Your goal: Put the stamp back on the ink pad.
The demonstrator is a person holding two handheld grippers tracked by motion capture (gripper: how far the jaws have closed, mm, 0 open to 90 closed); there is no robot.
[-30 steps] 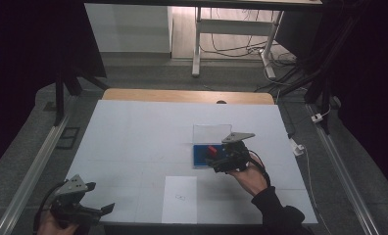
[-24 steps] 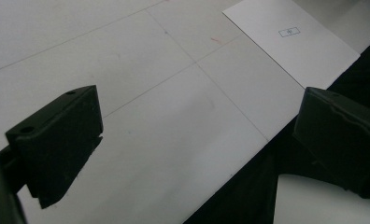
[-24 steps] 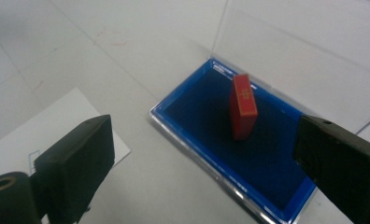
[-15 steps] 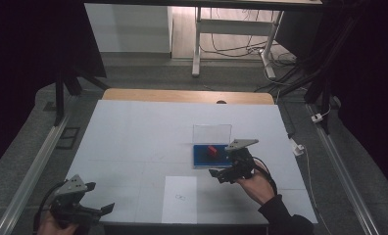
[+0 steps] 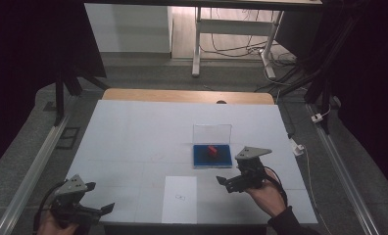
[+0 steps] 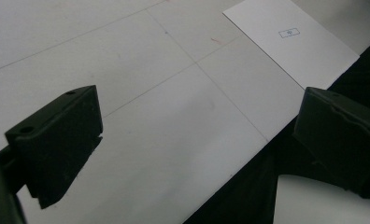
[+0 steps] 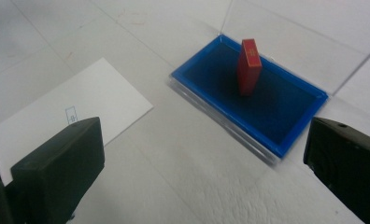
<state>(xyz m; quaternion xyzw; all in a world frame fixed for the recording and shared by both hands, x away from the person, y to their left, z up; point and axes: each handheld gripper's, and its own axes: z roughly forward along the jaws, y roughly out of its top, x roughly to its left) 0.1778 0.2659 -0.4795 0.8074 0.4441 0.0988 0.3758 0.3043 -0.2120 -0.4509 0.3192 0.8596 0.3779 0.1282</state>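
A small red block (image 5: 212, 151) (image 7: 249, 65) stands on end inside a shallow blue tray (image 5: 202, 161) (image 7: 286, 105) at the table's middle right. A clear lid (image 5: 212, 133) stands upright behind the tray. My right gripper (image 5: 226, 185) (image 7: 206, 163) hovers just in front of the tray, toward the near edge. Its jaws have just been opening and now stand wide, with nothing between them. My left gripper (image 5: 100, 197) (image 6: 197, 140) rests open and empty over the near left corner of the table.
A white sheet of paper (image 5: 180, 198) (image 6: 290, 39) (image 7: 75, 107) with a small printed mark lies at the near edge, between the grippers. The white table (image 5: 143, 132) has a wooden strip (image 5: 182, 95) along its far side. Metal rails flank it.
My right gripper has drawn back from the tray toward the near edge and spread its jaws, leaving the red block standing in the tray. The left gripper has not moved.
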